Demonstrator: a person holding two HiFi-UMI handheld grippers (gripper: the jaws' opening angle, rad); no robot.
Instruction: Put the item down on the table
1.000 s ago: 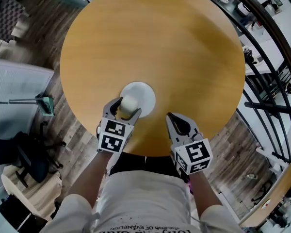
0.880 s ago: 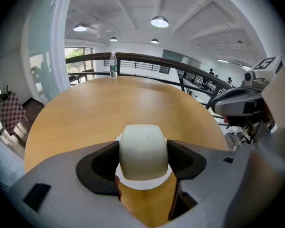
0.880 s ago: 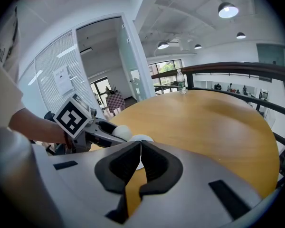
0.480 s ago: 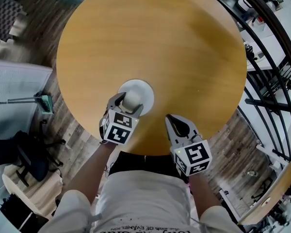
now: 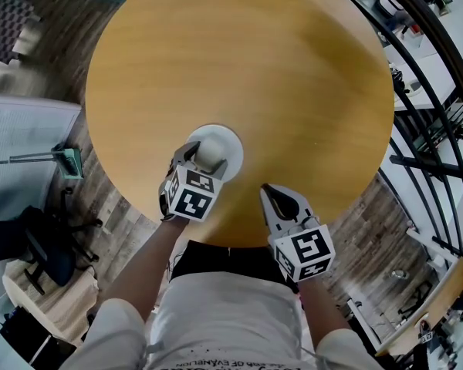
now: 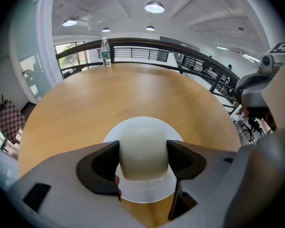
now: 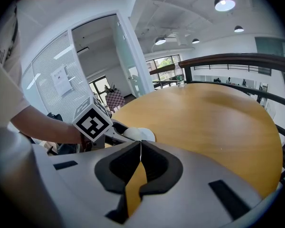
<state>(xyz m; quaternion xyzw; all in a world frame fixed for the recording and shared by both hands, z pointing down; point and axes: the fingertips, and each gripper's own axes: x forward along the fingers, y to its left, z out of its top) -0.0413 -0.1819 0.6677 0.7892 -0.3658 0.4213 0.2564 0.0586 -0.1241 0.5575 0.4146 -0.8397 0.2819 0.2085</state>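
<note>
A cream rounded cup [image 6: 143, 148] sits between the jaws of my left gripper [image 6: 143, 159], which is shut on its sides. It hangs over a white saucer [image 6: 133, 194] on the round wooden table [image 5: 239, 75]. In the head view the cup [image 5: 210, 153] and saucer [image 5: 230, 142] lie near the table's front edge, with the left gripper [image 5: 203, 160] over them. My right gripper [image 5: 278, 198] is to the right, over the table's rim, shut and holding nothing [image 7: 140, 148]. The saucer [image 7: 146, 135] also shows in the right gripper view.
A water bottle [image 6: 105, 52] stands at the table's far edge. A dark curved railing [image 5: 440, 75] runs round the right side. A grey partition [image 5: 19, 156] and a chair [image 5: 42, 249] stand on the wood floor at left.
My left gripper has moved slightly forward and right with the cup, closer over the saucer's middle. The right gripper has barely shifted.
</note>
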